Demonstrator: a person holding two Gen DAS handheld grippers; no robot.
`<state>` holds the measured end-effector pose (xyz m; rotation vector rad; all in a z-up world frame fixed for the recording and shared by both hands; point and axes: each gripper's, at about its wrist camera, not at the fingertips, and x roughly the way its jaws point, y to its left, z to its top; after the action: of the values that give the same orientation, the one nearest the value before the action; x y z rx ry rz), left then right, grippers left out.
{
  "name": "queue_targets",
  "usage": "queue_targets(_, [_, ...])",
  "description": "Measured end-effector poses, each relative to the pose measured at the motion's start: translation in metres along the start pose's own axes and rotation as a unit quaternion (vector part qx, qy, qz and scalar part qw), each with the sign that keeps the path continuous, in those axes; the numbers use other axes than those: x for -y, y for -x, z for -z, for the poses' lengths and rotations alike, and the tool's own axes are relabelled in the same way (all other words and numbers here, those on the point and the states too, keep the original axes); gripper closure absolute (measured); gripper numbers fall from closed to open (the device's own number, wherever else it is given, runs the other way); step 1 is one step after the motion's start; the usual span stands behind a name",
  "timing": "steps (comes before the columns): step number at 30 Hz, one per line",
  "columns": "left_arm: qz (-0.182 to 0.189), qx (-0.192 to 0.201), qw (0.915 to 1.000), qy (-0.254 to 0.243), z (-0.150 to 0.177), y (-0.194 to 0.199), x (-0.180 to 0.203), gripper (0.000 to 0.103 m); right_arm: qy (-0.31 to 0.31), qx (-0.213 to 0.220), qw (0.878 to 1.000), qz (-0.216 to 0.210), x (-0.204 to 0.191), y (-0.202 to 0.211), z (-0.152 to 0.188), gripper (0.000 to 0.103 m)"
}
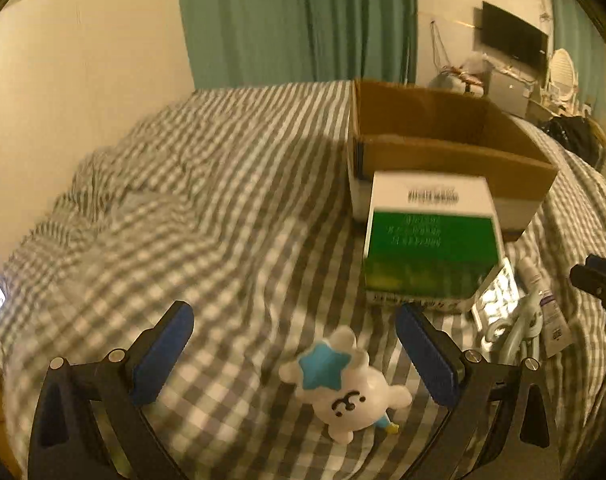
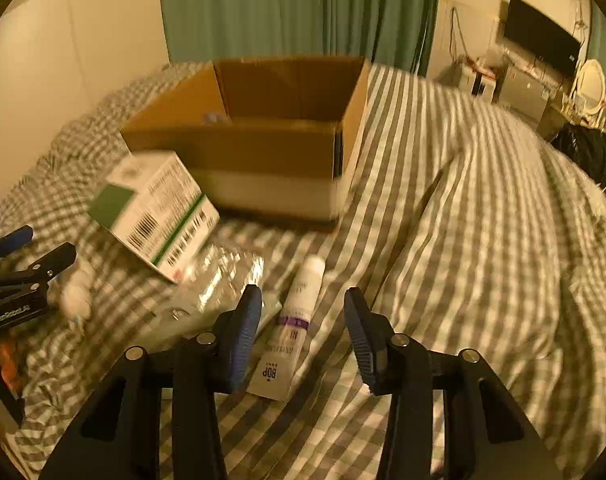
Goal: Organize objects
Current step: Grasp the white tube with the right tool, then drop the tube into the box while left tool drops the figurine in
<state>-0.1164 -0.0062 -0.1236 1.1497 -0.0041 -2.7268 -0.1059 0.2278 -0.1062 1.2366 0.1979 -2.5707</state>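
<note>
Grippers both hover spread and empty: left gripper (image 1: 295, 354) straddles the white plush figure with a blue star (image 1: 345, 384), right gripper (image 2: 303, 334) flanks the white squeeze tube with a purple band (image 2: 293, 328), both near the bed's front edge. Risk: soft gingham bedding (image 1: 207, 216) may let either slip before reaching the open cardboard box (image 2: 263, 140).

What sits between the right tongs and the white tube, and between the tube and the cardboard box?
Nothing visible blocks the open right tongs from the white tube, which lies just ahead on the bedding. Toward the cardboard box, only striped bedding shows; the green-and-white carton sits left of that path.
</note>
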Motion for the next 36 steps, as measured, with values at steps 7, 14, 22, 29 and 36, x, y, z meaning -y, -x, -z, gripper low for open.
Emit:
queue_targets(7, [0.024, -0.053, 0.9981, -0.017, 0.019, -0.034, 0.018, 0.012, -0.009, -0.041, 0.999, -0.001, 0.004, -0.033, 0.010, 0.064])
queue_targets(14, [0.053, -0.052, 0.9961, -0.050, 0.032, -0.038, 0.031, 0.042, -0.005, -0.074, 0.997, 0.007, 0.000, -0.053, 0.017, 0.065])
queue_targets(22, [0.062, -0.045, 0.9961, -0.043, 0.034, -0.022, 0.025, 0.047, 0.008, -0.045, 0.999, 0.001, -0.008, -0.025, 0.026, 0.087])
queue_targets(29, [0.063, -0.015, 0.9974, -0.032, 0.021, 0.011, 0.018, 0.047, 0.016, 0.008, 1.000, 0.001, -0.017, 0.022, 0.017, 0.087])
queue_targets(36, [0.072, 0.046, 0.9958, -0.031, -0.029, 0.044, 0.021, 0.047, 0.036, 0.070, 0.997, -0.009, -0.025, 0.069, -0.013, 0.087])
